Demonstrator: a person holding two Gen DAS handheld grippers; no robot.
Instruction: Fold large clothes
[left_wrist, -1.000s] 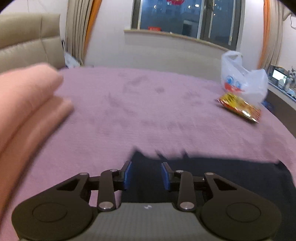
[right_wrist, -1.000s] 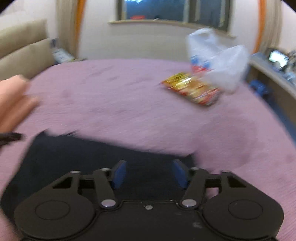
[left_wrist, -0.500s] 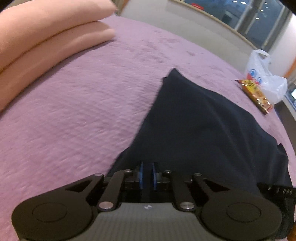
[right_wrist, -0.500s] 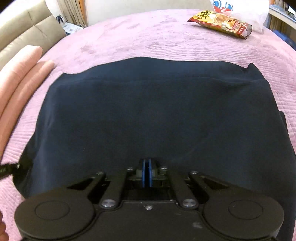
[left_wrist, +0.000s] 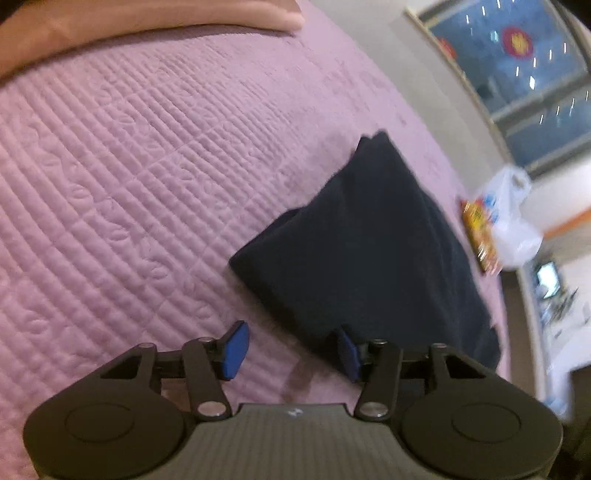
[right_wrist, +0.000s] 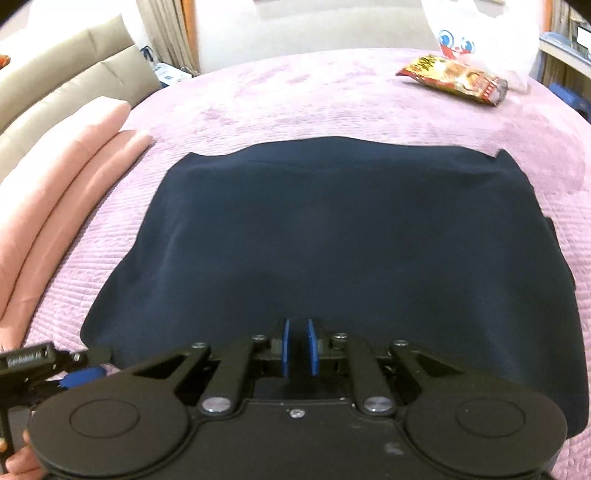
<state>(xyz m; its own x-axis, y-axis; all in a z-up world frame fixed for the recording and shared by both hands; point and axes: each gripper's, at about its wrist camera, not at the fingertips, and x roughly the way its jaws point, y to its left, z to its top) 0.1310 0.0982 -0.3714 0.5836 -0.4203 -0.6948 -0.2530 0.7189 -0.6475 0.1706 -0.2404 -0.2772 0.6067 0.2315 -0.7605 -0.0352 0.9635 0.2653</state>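
A dark navy garment (right_wrist: 340, 229) lies folded flat on the purple quilted bedspread (right_wrist: 295, 96). My right gripper (right_wrist: 298, 345) hovers over its near edge. Its jaws are opening, a narrow gap shows between the blue pads, and no cloth looks pinched there. In the left wrist view the garment (left_wrist: 369, 251) runs away to the upper right. My left gripper (left_wrist: 291, 350) is at its near corner with jaws opening wide; only bedspread (left_wrist: 129, 184) lies between them, and the right pad (left_wrist: 347, 354) sits at the cloth's edge. The left gripper (right_wrist: 74, 373) also shows at the right view's lower left.
Pink folded bedding (right_wrist: 55, 192) lies along the left of the bed, with a beige headboard (right_wrist: 55, 74) behind it. A red snack packet (right_wrist: 454, 79) and a white plastic bag (right_wrist: 480, 33) rest at the far right. A hand (right_wrist: 18, 461) shows at the lower left corner.
Half a second ago both grippers were shut on the garment's near edge. Both have since let go and parted. The left one has rolled and shifted to the garment's left corner.
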